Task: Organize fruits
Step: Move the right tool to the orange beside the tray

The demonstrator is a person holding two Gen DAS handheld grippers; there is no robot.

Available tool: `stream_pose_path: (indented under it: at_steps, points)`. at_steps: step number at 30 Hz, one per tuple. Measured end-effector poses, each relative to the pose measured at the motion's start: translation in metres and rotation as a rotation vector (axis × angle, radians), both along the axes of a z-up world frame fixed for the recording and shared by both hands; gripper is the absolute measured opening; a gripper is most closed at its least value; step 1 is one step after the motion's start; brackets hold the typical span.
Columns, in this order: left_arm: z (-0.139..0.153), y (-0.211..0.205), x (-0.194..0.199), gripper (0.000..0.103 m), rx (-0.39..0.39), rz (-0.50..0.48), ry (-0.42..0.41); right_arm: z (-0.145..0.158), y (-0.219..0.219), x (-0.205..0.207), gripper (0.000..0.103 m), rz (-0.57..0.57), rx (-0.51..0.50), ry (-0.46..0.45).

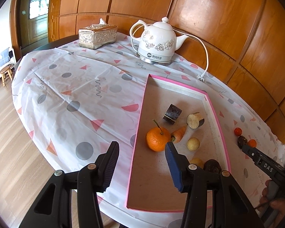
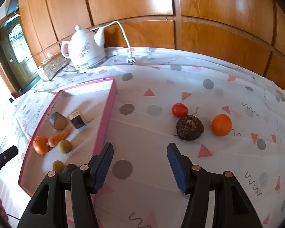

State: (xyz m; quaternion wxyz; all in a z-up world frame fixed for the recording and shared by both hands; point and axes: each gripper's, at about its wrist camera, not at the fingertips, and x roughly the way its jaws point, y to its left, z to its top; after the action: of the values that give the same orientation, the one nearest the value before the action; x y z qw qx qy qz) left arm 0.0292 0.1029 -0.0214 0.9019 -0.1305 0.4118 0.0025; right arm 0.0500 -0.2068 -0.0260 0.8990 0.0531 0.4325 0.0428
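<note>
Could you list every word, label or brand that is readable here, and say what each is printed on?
"DAS": white letters on the black body of the right gripper, seen in the left wrist view.
Logo with characters on the grey base of the white electric kettle: too small and blurred to read in either view.
Nothing readable shows on the tissue box, the pink tray or the tablecloth.

Bare cloth (image 2: 142,142) ahead of right claw (image 2: 139,166); tray wall (image 2: 106,121) blocks left side.
</note>
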Motion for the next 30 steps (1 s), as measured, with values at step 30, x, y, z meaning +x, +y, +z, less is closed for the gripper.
stream_pose_path:
  at_steps: [30]
  points:
    - [-0.011, -0.009, 0.003, 0.054, 0.004, -0.042, 0.036, -0.028, -0.118, 0.028, 0.060, -0.318, 0.038, 0.083]
